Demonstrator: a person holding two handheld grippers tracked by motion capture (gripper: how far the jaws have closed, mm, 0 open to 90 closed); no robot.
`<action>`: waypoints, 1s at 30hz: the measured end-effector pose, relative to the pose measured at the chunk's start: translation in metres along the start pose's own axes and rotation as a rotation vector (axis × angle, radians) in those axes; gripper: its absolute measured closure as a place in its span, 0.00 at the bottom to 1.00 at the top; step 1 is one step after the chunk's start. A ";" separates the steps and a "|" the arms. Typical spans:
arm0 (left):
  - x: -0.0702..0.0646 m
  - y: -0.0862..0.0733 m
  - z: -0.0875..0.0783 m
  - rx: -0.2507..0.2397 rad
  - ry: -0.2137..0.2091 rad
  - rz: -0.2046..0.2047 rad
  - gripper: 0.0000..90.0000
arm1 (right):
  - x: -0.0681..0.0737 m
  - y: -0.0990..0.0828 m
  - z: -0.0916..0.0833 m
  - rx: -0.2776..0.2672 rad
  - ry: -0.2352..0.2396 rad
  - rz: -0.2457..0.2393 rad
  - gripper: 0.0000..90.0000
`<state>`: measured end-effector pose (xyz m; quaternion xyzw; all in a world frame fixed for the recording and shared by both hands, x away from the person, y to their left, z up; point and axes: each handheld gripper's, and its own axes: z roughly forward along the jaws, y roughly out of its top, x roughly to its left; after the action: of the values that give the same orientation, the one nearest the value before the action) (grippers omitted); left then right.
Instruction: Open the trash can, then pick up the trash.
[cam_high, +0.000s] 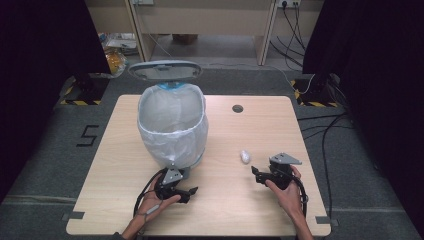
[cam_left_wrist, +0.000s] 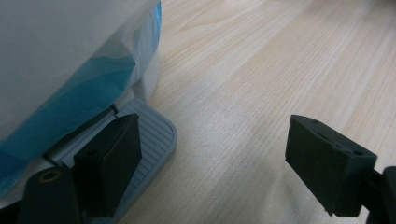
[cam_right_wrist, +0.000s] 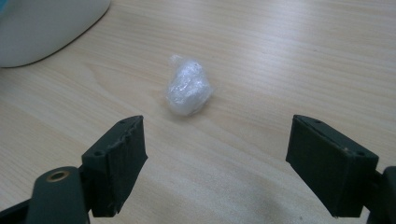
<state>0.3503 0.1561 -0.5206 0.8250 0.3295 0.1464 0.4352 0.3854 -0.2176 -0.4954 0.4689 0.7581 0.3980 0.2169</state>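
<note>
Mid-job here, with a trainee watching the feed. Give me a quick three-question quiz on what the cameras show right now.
1. True or false: the bin has its lid raised.
2. What lies on the table ahead of the right claw? A) a wad of clear plastic B) a spoon C) a battery
3. Fill in: one jaw of the left claw sits over the bin's grey ______.

Key
1. True: the lid stands up behind the bag-lined opening.
2. A: the plastic wad lies between and beyond the open jaws, untouched.
3. Pedal: the ribbed foot pedal at the bin's base.
</note>
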 end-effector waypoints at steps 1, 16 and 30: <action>0.000 0.000 0.000 0.001 0.003 0.003 0.20 | 0.000 0.001 0.000 -0.001 0.001 -0.004 0.22; 0.000 0.000 0.000 -0.002 -0.003 -0.002 0.20 | 0.004 0.007 0.004 -0.010 0.008 -0.009 0.22; 0.000 0.000 0.000 0.003 0.000 0.005 0.20 | 0.012 0.027 0.026 -0.003 0.011 -0.023 0.23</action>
<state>0.3501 0.1561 -0.5205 0.8265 0.3275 0.1470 0.4335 0.4127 -0.1896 -0.4880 0.4574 0.7642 0.3992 0.2178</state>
